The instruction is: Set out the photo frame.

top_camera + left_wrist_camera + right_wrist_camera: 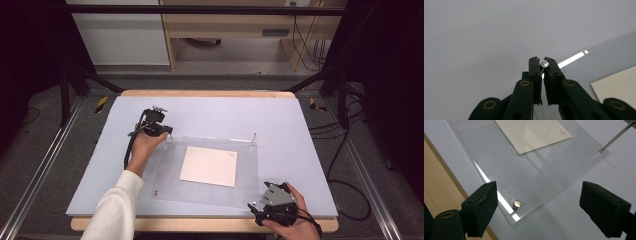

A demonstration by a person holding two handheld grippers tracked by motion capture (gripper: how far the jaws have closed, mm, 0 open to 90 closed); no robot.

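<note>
Nearest me, my right gripper hangs at the near right corner of the clear acrylic panel, jaws spread wide around a small silver standoff without touching it. At the far left corner my left gripper is clamped on a thin silver screw, held over the lilac table mat. A cream card lies under the panel, and another pin stands at the far right corner. To do this well, I judge I should keep the screw upright, lower it straight into the corner hole, and steady the panel with my right jaws so it cannot slide.
</note>
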